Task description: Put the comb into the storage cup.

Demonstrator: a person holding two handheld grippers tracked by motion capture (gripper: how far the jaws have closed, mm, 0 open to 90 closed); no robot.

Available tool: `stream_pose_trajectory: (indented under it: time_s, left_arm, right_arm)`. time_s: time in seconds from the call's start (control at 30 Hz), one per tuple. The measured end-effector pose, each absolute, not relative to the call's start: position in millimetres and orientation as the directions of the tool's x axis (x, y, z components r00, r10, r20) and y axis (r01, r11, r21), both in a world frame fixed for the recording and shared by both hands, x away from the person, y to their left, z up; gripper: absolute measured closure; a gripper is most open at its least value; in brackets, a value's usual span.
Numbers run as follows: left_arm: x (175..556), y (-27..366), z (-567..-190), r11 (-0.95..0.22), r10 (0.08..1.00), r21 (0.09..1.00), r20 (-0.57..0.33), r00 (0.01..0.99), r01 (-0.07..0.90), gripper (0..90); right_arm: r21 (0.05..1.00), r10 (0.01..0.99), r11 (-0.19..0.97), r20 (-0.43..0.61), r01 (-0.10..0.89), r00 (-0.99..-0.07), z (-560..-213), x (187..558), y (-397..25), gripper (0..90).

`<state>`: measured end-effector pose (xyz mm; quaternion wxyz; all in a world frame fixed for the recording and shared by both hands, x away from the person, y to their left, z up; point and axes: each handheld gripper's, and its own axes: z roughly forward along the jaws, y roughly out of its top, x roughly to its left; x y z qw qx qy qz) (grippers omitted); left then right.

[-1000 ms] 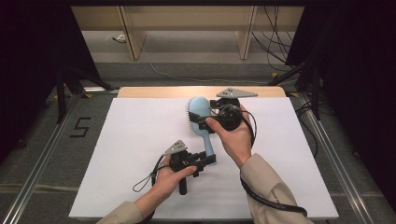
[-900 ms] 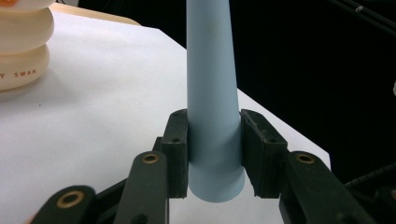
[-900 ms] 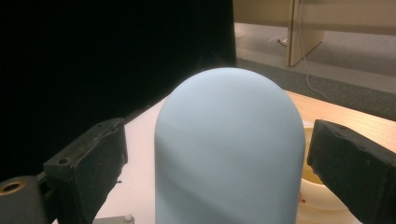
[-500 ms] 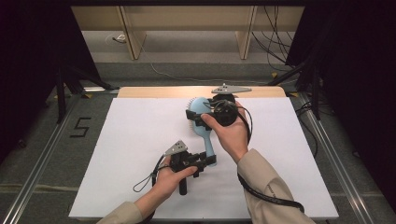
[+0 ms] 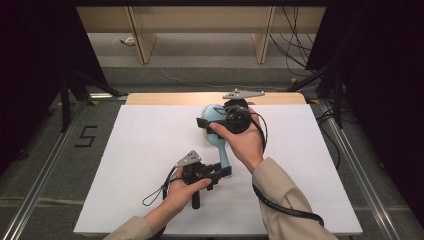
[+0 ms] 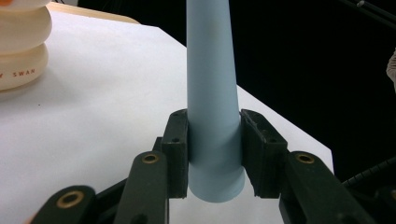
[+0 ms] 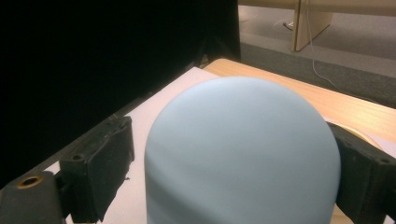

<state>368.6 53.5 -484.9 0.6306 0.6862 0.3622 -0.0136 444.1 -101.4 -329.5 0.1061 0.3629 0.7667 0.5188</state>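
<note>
White paper covers the desk (image 5: 130,165), where a light-blue hairbrush (image 5: 223,155) lies mid-desk, toward its far edge. Left gripper (image 6: 214,154) has its jaws clamped on the brush handle's end. Right gripper (image 7: 233,186) jaws straddle the brush head, left jaw clear of it.

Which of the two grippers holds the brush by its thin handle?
The left gripper: its jaws clamp the narrow end of the blue brush, while the right gripper stands at the wide head.
</note>
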Motion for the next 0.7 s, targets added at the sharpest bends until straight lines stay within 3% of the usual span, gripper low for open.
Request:
stream_pose_trajectory:
  time_s: [0.2,0.7]
  left_arm:
    - [368.6,53.4,-485.3,0.057,0.48,0.856,-0.475,0.737,0.514,63.9]
    - [368.5,53.5,-485.5,0.038,0.483,0.863,-0.458,0.747,0.504,63.8]
  right_arm:
    - [0.873,0.674,0.195,0.212,0.447,-0.708,-329.3,443.2,-102.0,20.3]
    - [0.869,0.681,0.206,0.203,0.45,-0.704,-327.8,440.2,-102.8,21.3]
